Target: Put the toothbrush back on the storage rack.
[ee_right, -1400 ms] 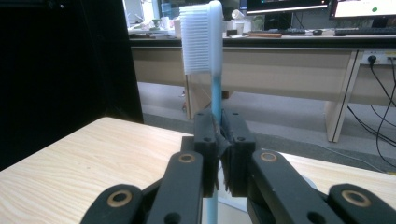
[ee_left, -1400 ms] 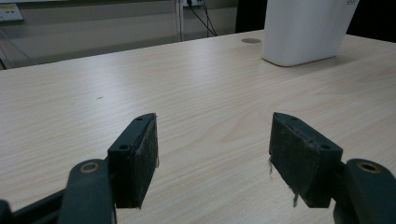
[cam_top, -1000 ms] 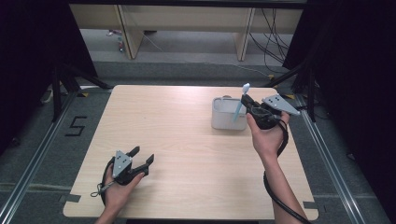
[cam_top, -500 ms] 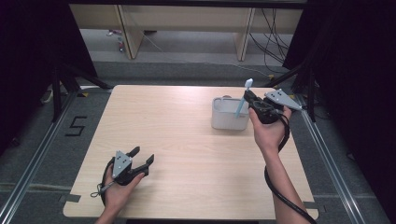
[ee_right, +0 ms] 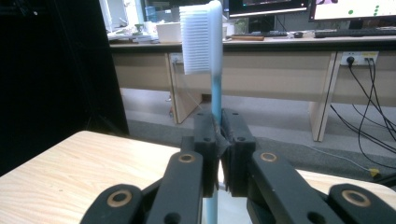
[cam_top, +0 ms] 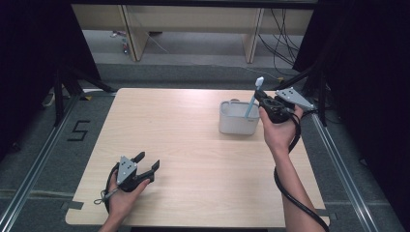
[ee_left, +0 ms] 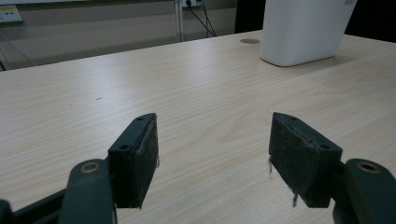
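Right now we hold a toothbrush (ee_right: 215, 93) upright, its light blue handle pinched between the pressed-together jaws of our right tool (ee_right: 218, 140), white bristles at the top of the right gripper view and facing that frame's left. In the high view the toothbrush (cam_top: 253, 99) stands in the upper right of the frame, its lower end inside or just over the white cup (cam_top: 237, 117); we cannot tell whether it touches the cup's bottom. Our right tool (cam_top: 261, 99) sits just to the right of the cup. The cup rests on the tabletop (cam_top: 193, 135). Our left tool (cam_top: 147, 162) lies at the lower left of the high view, well apart from the cup, its jaws spread over bare tabletop wood with nothing between them.
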{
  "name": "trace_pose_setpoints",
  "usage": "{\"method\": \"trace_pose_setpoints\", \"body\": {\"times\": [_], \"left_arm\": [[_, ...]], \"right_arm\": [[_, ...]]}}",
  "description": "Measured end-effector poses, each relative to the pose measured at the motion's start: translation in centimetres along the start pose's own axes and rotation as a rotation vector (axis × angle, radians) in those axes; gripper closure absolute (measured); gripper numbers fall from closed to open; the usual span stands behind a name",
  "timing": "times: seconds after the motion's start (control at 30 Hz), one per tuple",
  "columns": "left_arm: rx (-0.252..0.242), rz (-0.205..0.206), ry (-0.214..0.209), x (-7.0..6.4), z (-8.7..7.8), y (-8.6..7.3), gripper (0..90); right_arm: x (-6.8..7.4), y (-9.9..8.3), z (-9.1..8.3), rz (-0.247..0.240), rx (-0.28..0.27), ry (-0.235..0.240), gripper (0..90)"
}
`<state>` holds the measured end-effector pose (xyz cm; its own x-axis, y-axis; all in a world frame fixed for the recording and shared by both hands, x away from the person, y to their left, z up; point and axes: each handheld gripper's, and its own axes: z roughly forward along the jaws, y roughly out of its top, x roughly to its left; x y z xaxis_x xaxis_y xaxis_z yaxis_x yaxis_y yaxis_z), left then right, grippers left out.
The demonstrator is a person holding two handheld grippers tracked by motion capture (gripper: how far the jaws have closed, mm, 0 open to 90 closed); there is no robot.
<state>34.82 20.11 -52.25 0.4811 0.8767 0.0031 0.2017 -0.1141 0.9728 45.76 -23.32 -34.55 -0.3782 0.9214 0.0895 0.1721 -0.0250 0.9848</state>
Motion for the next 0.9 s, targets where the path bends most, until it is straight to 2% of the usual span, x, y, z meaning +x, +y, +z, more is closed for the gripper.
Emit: {"method": "trace_pose_setpoints", "body": {"times": [0.47,0.6,0.8,0.9], "left_arm": [[-0.002,-0.004,0.0,0.1,0.0,0.0,32.8],[-0.002,-0.002,-0.001,0.1,0.0,0.0,32.8],[-0.001,-0.002,0.0,0.0,0.0,0.0,32.8],[-0.001,0.0,0.0,0.0,0.0,0.0,32.9]], "right_arm": [[-0.4,1.1,0.3,-0.005,-0.006,-0.019,86.1],[-0.6,1.3,0.4,0.009,-0.003,-0.027,86.0],[-1.0,1.4,0.4,-0.004,-0.007,-0.038,86.0],[-1.2,1.5,0.4,0.009,-0.003,-0.045,86.0]]}}
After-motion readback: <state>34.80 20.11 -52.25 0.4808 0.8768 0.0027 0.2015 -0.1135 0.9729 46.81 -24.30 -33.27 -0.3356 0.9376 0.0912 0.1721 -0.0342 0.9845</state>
